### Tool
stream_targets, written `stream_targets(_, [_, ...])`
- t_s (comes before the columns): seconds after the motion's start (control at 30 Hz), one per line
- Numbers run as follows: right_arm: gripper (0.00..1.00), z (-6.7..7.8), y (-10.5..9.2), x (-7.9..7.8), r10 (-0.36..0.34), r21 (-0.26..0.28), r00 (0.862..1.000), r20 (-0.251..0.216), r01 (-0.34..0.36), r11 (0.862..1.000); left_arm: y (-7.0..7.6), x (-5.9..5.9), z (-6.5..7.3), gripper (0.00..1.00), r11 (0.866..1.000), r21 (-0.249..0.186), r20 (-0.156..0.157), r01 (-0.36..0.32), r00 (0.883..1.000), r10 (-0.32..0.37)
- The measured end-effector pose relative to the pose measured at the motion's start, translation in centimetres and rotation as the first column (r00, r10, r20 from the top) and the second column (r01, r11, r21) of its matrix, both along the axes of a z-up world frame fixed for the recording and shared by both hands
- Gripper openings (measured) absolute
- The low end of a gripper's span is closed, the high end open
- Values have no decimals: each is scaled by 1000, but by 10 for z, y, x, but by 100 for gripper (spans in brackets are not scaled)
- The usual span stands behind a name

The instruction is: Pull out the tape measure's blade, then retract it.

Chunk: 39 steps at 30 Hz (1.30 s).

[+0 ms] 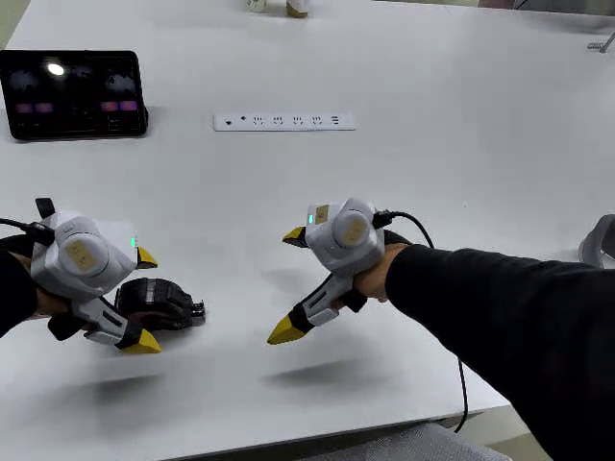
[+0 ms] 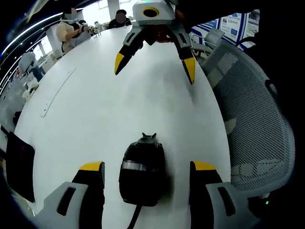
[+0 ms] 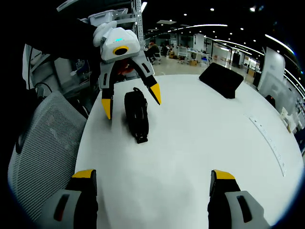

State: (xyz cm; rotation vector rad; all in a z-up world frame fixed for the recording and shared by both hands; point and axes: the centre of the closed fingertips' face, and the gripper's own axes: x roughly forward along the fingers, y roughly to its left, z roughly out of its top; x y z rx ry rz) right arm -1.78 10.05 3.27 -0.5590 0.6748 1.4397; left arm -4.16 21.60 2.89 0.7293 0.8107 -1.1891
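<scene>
Tape measure (image 1: 165, 303) between the left gripper's (image 1: 144, 300) spread fingers (image 2: 90, 168)
It lies on the white table (image 1: 432, 144) with a gap on each side. The right gripper (image 1: 288, 282) hovers apart from it, fingers open wide and holding nothing.
</scene>
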Motion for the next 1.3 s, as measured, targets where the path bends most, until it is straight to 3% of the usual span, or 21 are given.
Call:
stream_targets(0.13, [99, -6, 10, -6, 1, -1, 1000, -15, -1, 1000, 0, -1, -3, 65, 1000, 3, -12, -9, 1000, 9])
stream_targets(0.23, [99, -8, 14, -7, 20, -11, 1000, 3, -20, 1000, -1, -2, -5, 61, 1000, 7, -8, 7, 1000, -7])
stream_targets(0.47, [99, -5, 23, -5, 38, -4, 999, 2, -38, 999, -4, 3, -5, 56, 1000, -3, -6, -9, 1000, 8])
stream_targets(0.7, [99, -8, 29, -10, 45, -8, 999, -11, -45, 999, -5, 0, -6, 44, 1000, -5, -24, 2, 1000, -2])
stream_targets(1.0, [99, -11, 37, -10, 56, -9, 998, -20, -56, 998, -1, 6, -6, 37, 1000, 9, 3, -12, 1000, 12])
stream_targets(1.07, [94, -10, 40, -9, 59, -6, 998, -21, -59, 998, 0, 7, -6, 34, 1000, 13, 18, -5, 1000, 5])
stream_targets(1.3, [86, -14, 51, -11, 86, -5, 996, -27, -87, 996, 0, 8, -7, 32, 1000, 7, 12, 8, 1000, -8])
